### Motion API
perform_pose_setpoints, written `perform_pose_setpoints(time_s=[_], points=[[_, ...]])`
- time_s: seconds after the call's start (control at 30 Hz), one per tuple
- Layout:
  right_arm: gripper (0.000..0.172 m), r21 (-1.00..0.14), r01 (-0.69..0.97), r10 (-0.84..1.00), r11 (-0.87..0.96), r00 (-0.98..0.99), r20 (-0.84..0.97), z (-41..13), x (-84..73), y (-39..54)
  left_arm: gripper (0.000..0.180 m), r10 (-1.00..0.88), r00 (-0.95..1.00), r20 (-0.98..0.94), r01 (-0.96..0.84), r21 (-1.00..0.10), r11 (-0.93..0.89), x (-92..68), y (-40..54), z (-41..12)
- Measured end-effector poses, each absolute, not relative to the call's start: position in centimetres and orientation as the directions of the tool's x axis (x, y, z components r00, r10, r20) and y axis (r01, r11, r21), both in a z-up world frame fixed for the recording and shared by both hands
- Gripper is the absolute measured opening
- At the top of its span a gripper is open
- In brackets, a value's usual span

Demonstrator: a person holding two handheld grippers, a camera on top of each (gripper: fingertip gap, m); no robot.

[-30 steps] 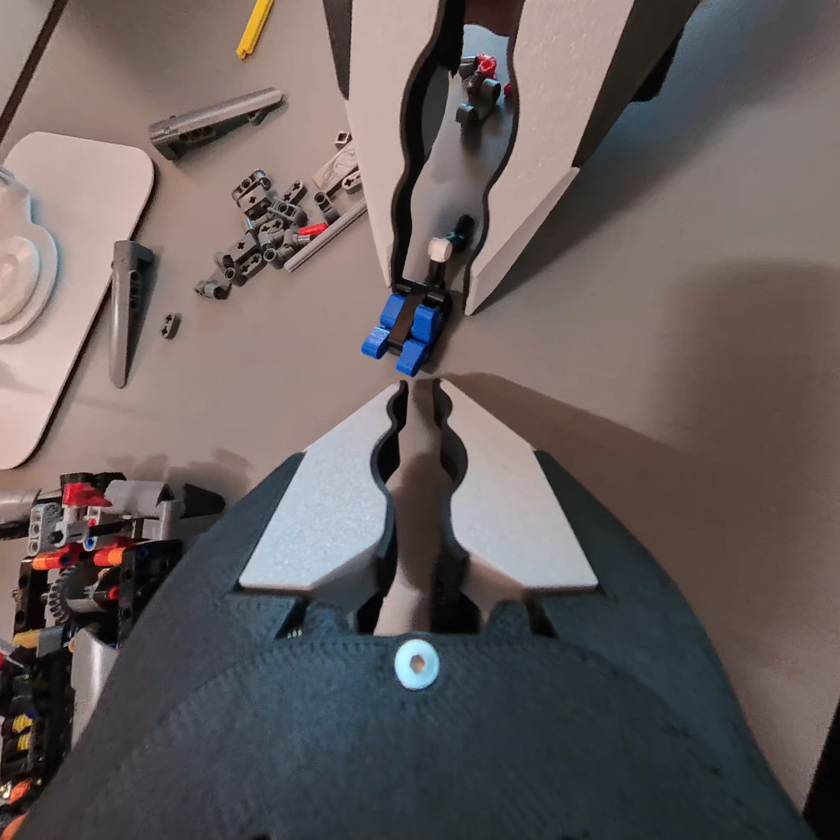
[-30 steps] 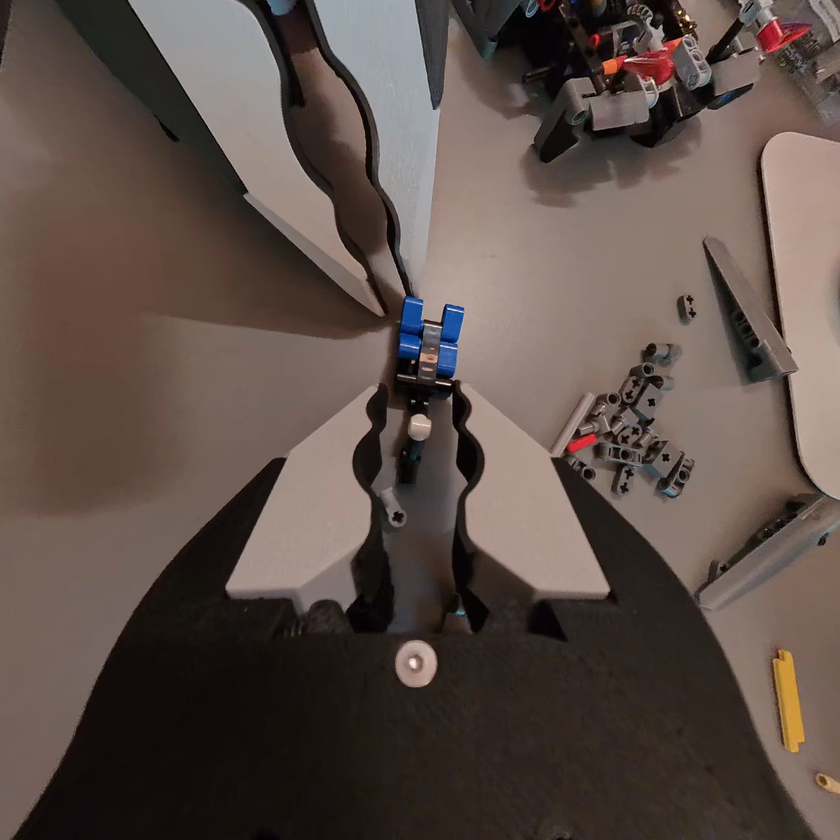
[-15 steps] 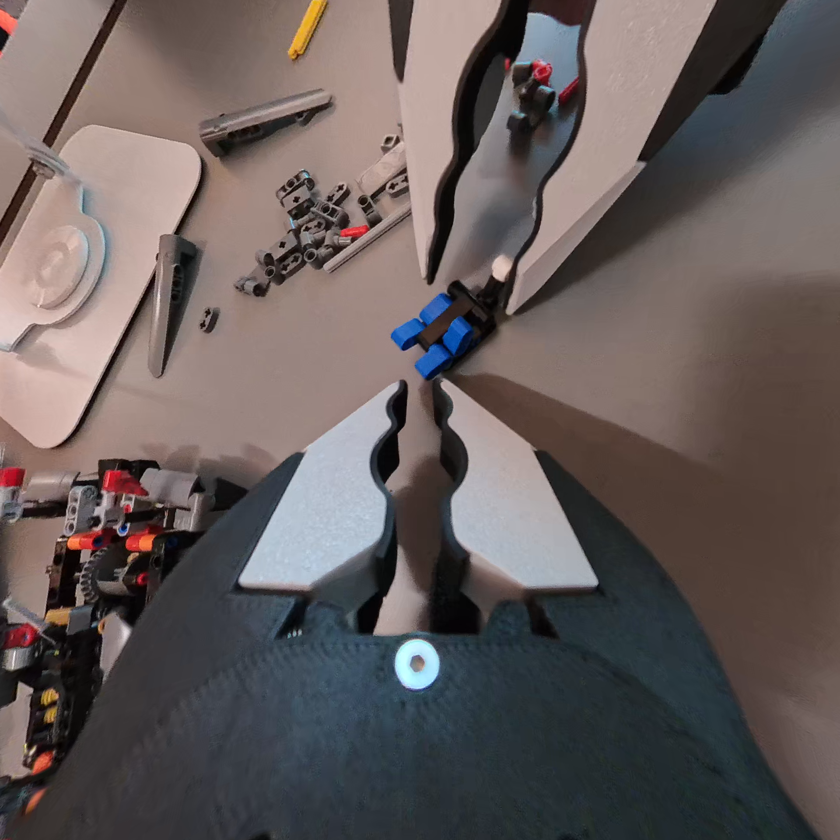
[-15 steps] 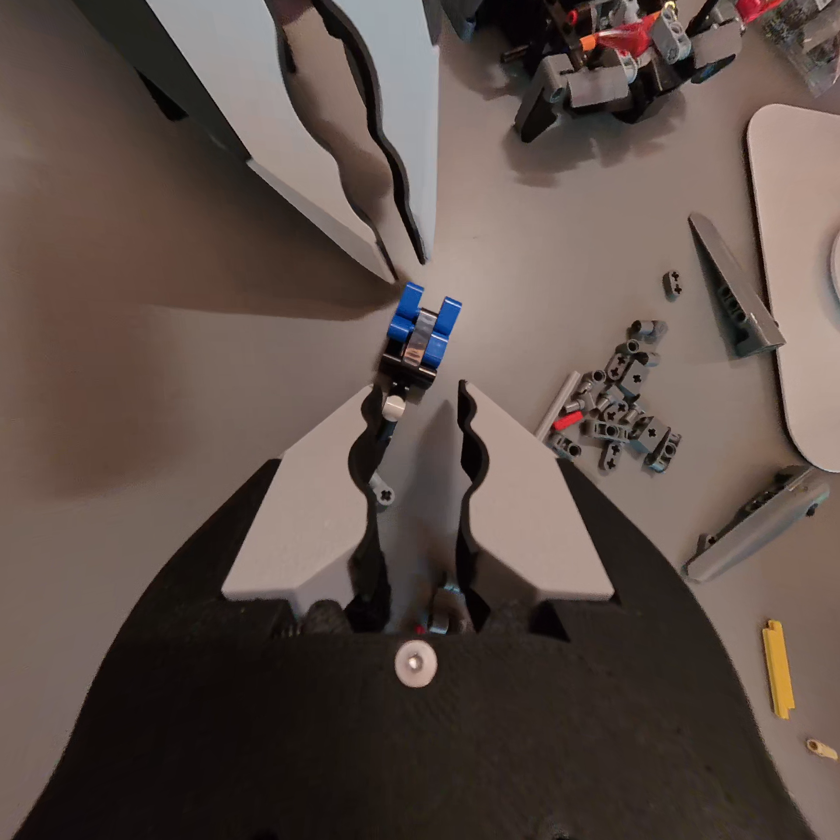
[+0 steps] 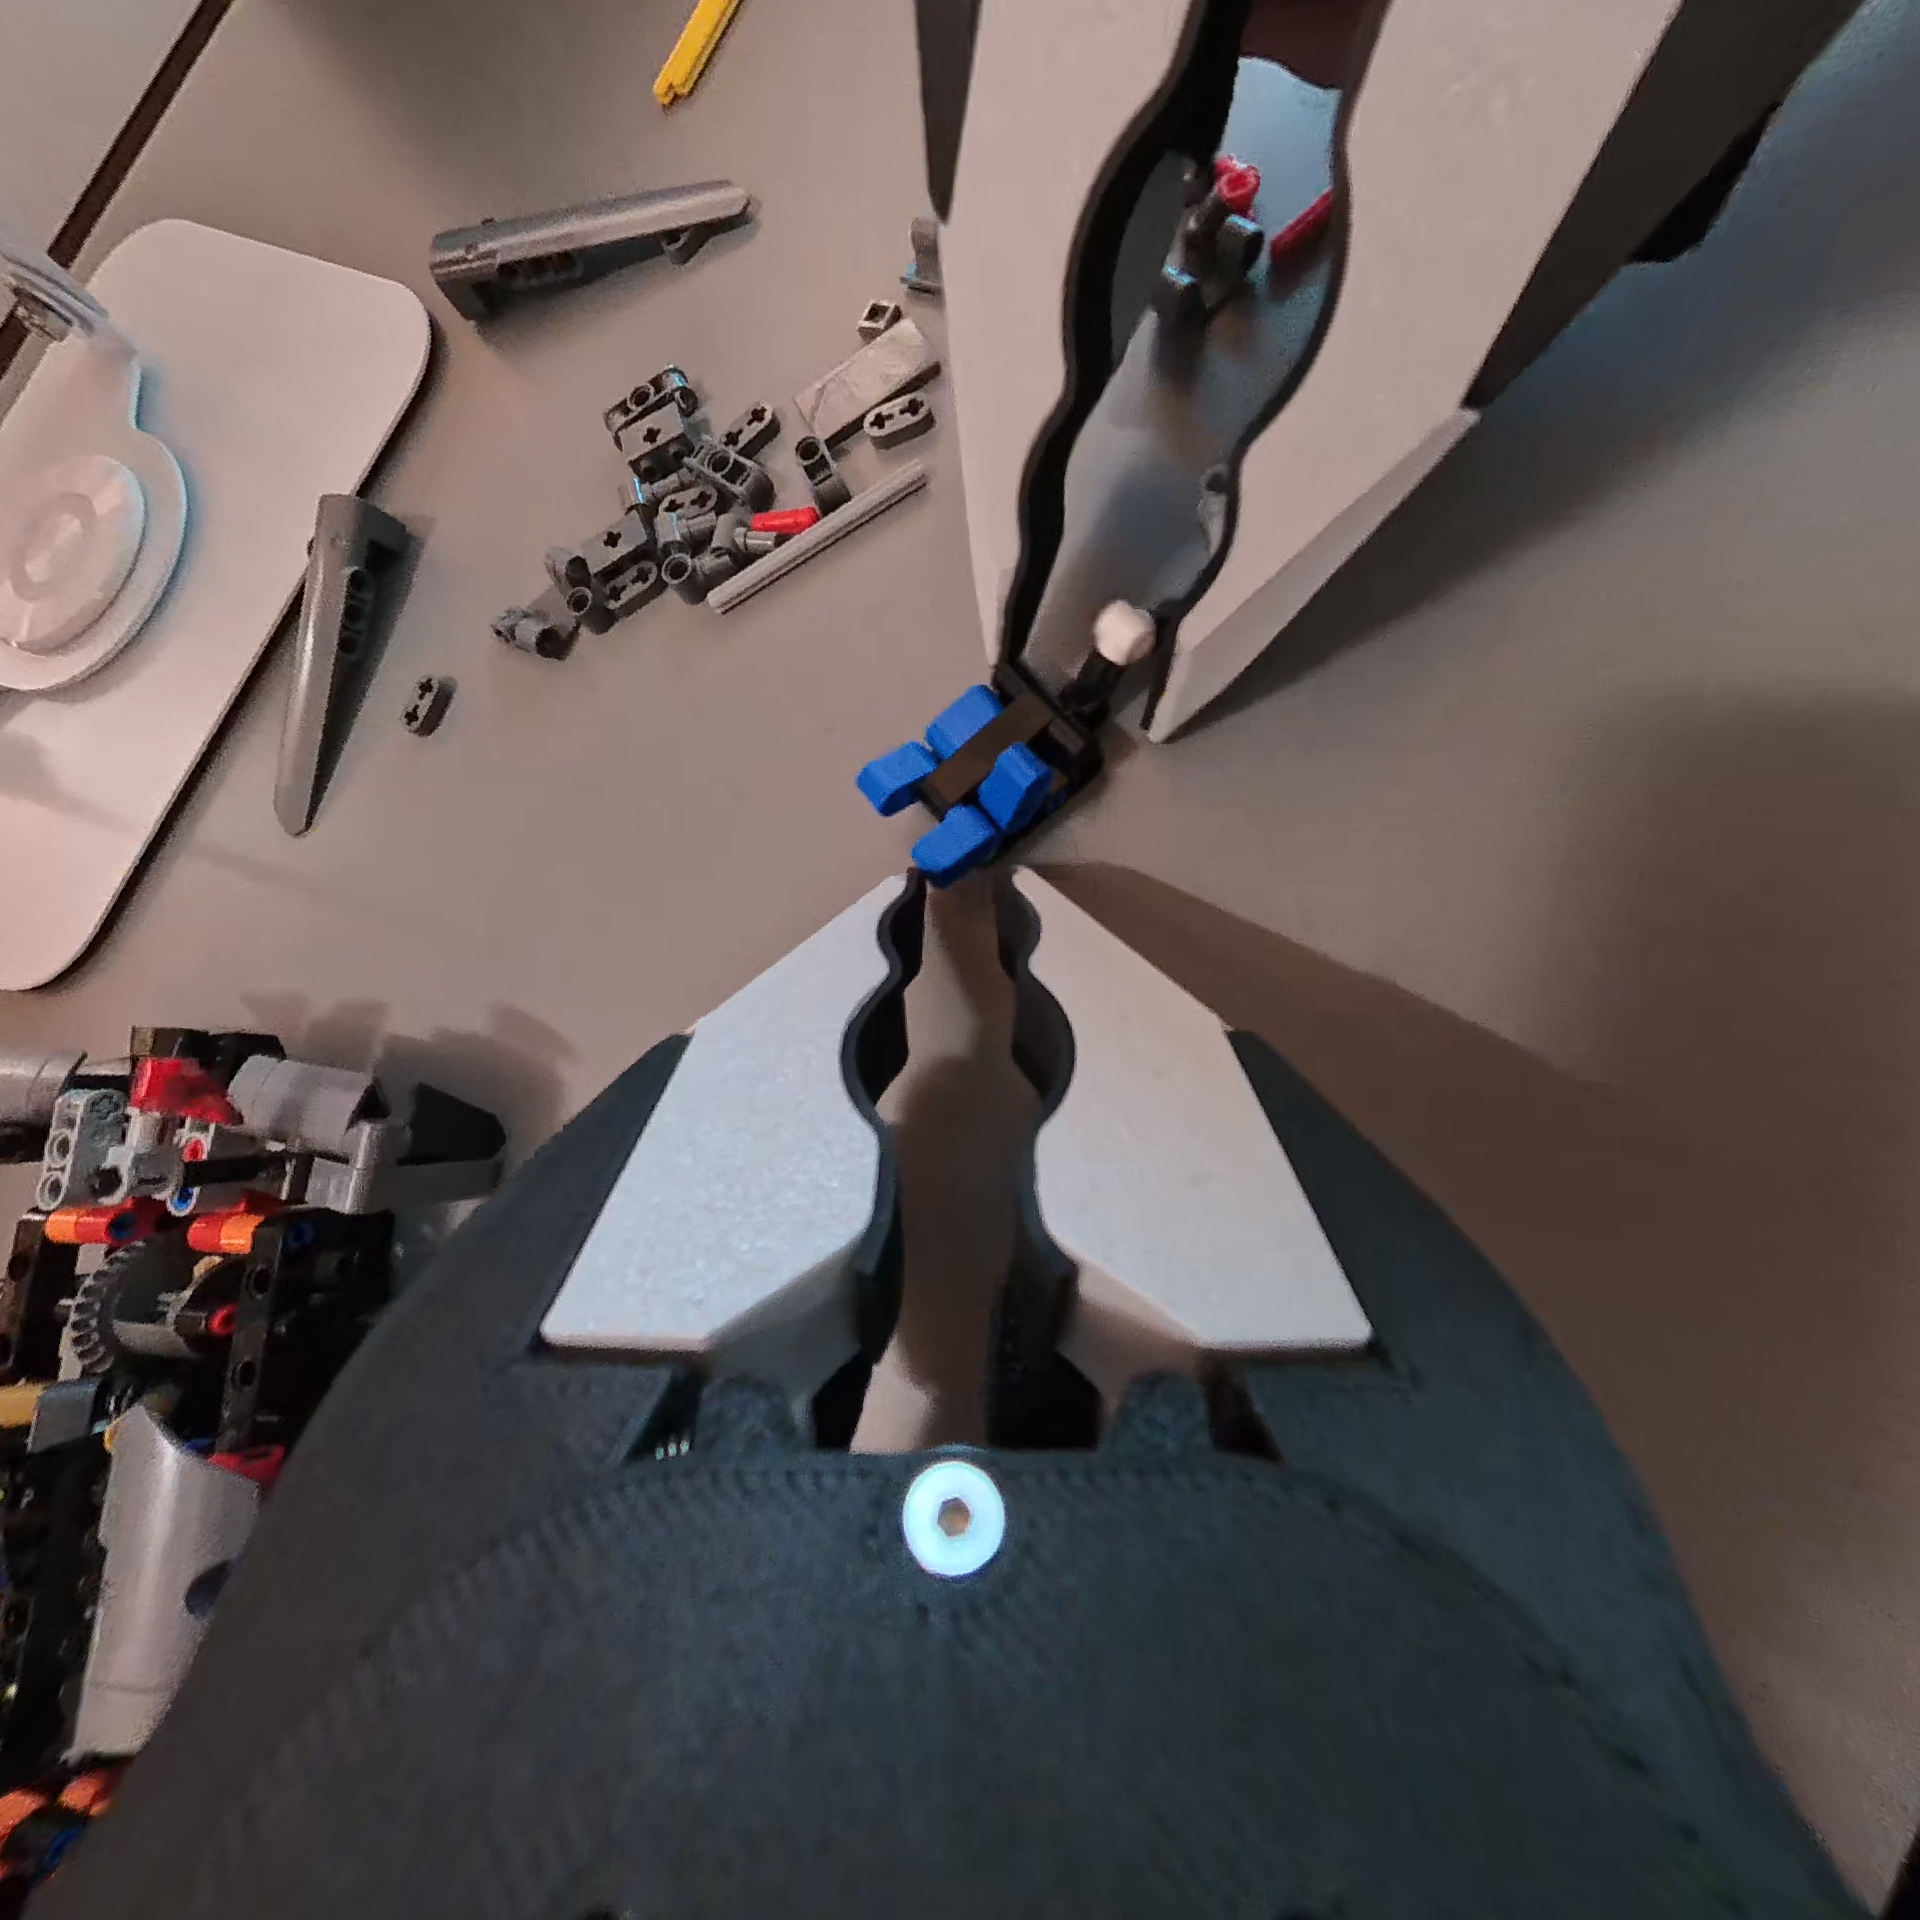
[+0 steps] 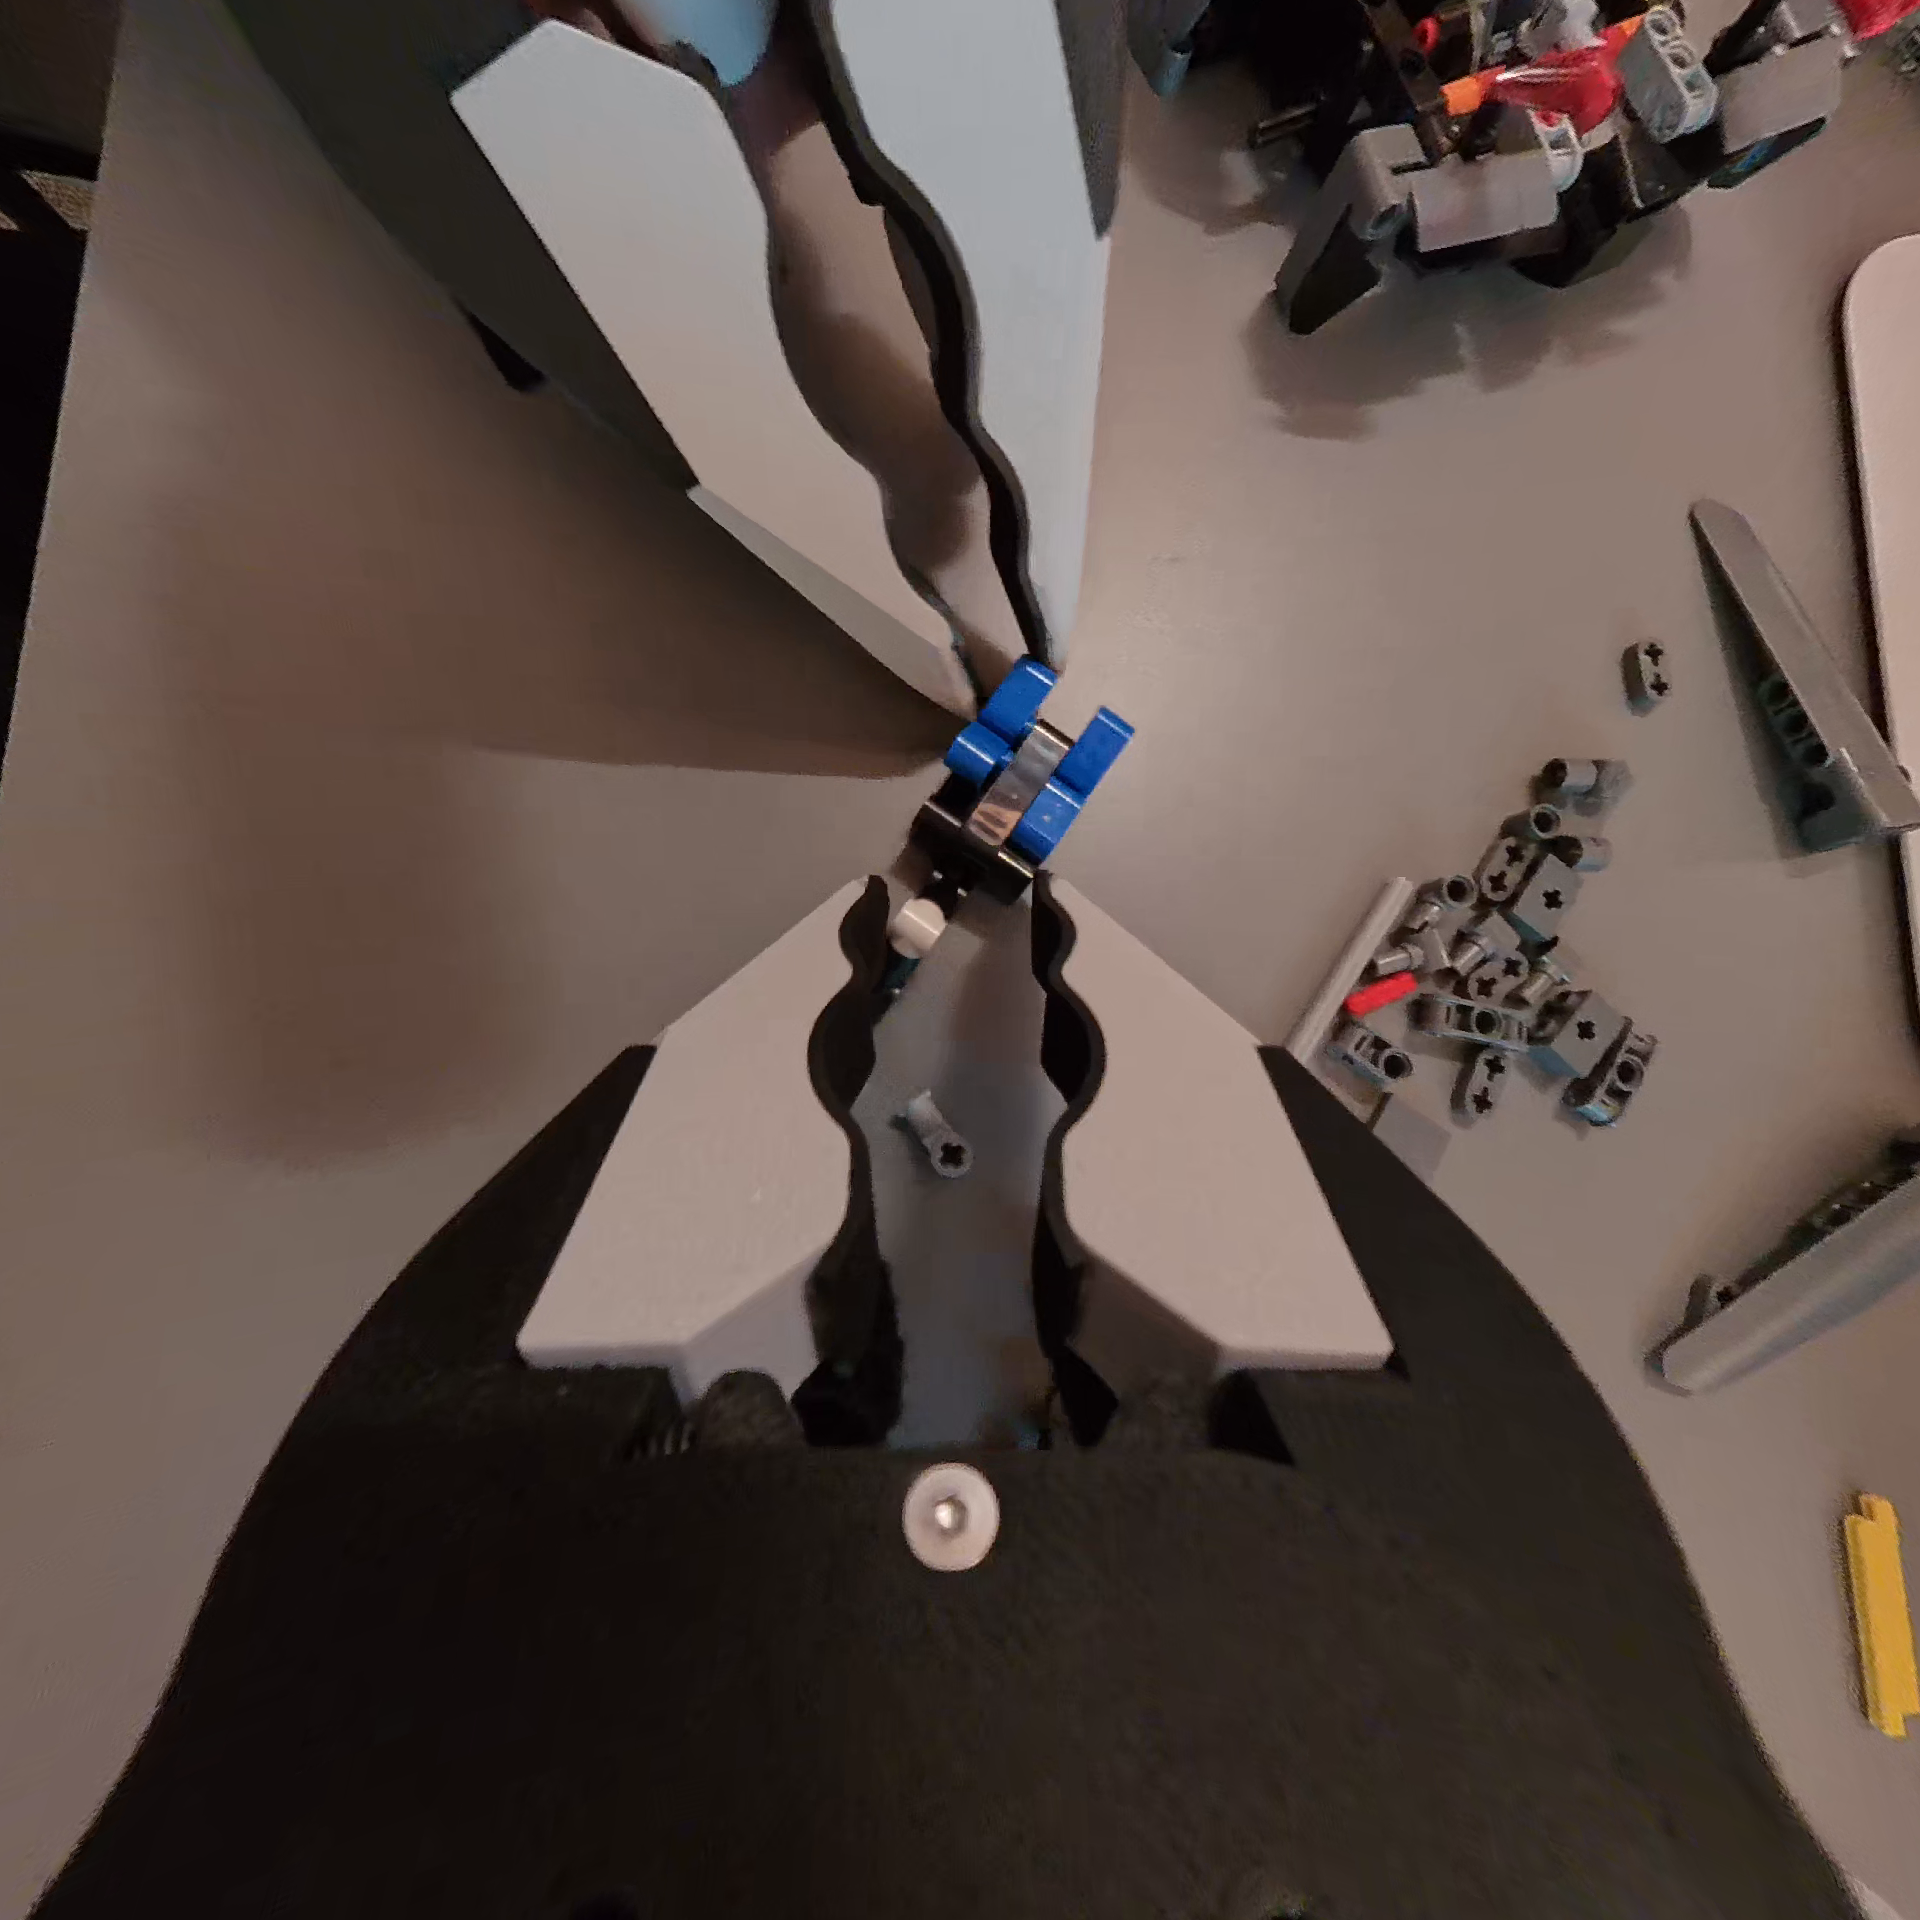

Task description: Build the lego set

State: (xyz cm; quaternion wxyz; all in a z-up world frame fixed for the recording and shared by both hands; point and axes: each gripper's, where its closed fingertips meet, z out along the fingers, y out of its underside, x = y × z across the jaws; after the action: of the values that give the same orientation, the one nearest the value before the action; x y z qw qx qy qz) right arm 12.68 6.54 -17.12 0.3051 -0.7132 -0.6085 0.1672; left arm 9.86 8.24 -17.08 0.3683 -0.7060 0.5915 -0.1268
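A small blue and black brick assembly (image 5: 966, 779) lies on the grey table between my two grippers, which face each other. My left gripper (image 5: 964, 881) has a narrow, empty gap between its fingers, and its fingertips just meet the assembly's blue end. My right gripper (image 6: 954, 883) is open at the black end of the assembly (image 6: 1039, 769). The assembly's stem with a white ball (image 6: 920, 925) lies between the right fingers, close to one of them. I cannot see both pads pressing. A small grey pin (image 6: 935, 1132) lies on the table under the right gripper's fingers.
A pile of small grey connectors (image 5: 675, 520) and two grey tapered panels (image 5: 332, 644) (image 5: 582, 244) lie to one side. A partly built model (image 5: 156, 1247) stands by a pale board (image 5: 260, 416). A yellow piece (image 6: 1881, 1621) lies apart.
The assembly has turned a little on the table while staying in place. The right fingers spread wider, then narrowed again around the stem. The left gripper has closed in on the blue end.
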Motion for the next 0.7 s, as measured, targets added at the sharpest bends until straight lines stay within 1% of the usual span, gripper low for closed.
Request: perform_pose_setpoints(time_s=[0.03,0.23,0.37,0.43,0.53,0.6,0.7], points=[[0.026,-0.636,0.768,0.970,-0.073,0.202,0.133,-17.1,12.6,6.4,0.011,-0.928,0.268,-0.260,-0.744,-0.667,-0.028,9.9,8.4,-17.1],[0.030,-0.630,0.772,0.971,-0.083,0.206,0.125,-17.1,12.7,6.3,0.012,-0.932,0.222,-0.287,-0.746,-0.665,0.027,10.0,8.7,-16.8],[0.042,-0.639,0.766,0.959,-0.070,0.227,0.167,-16.2,13.0,6.8,0.011,-0.924,0.210,-0.321,-0.764,-0.643,0.049,9.6,9.6,-16.9],[0.044,-0.663,0.746,0.954,-0.063,0.240,0.180,-15.2,13.2,7.1,0.011,-0.925,0.244,-0.292,-0.763,-0.646,0.003,9.0,10.1,-16.6],[0.047,-0.703,0.709,0.935,-0.055,0.283,0.212,-13.6,13.9,8.2,0.011,-0.925,0.274,-0.265,-0.720,-0.694,-0.014,8.5,10.5,-14.7],[0.046,-0.735,0.677,0.916,-0.036,0.316,0.246,-12.3,14.3,9.1,0.011,-0.900,0.297,-0.321,-0.702,-0.712,0.022,8.0,11.5,-12.7],[0.046,-0.784,0.620,0.855,-0.022,0.419,0.308,-9.8,15.8,11.4,0.014,-0.836,0.312,-0.451,-0.675,-0.725,0.139,8.0,13.4,-8.4]])
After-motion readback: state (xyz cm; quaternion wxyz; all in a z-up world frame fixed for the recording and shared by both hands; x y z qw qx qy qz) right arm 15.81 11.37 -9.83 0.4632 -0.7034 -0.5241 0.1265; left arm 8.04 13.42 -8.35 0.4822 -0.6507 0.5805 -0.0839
